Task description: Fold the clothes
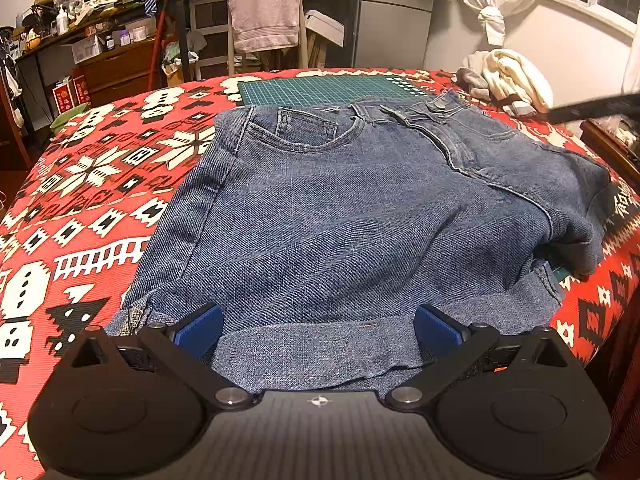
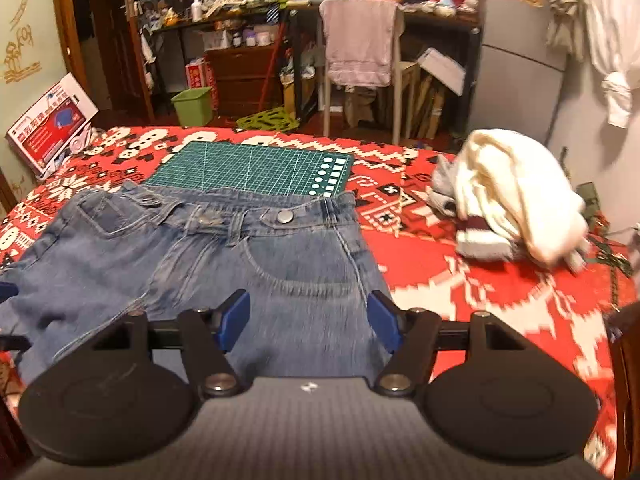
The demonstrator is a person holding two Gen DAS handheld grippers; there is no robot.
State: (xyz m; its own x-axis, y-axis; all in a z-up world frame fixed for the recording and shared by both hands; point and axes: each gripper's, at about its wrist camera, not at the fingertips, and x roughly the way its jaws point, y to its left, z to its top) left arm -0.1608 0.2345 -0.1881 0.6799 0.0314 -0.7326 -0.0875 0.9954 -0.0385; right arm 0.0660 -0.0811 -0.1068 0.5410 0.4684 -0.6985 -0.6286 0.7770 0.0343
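Blue jeans [image 1: 340, 200] lie on the red patterned tablecloth [image 1: 80, 200], waistband at the far side and a paler denim layer sticking out at the near edge. My left gripper [image 1: 318, 330] is open just over that near edge, its blue pads [image 1: 200, 330] wide apart with cloth below them. In the right wrist view the jeans [image 2: 192, 248] show their button and front pocket. The right gripper [image 2: 309, 320] is open above the pocket side, with nothing pinched. A blue tip of the left gripper [image 2: 6, 292] peeks in at the left edge.
A green cutting mat [image 2: 252, 168] lies partly under the waistband. At the table's right sits a heap of cream and grey clothes [image 2: 516, 208]. Behind the table stand a chair draped with a towel [image 2: 360, 48] and cluttered shelves. A green bin [image 2: 192, 106] stands on the floor.
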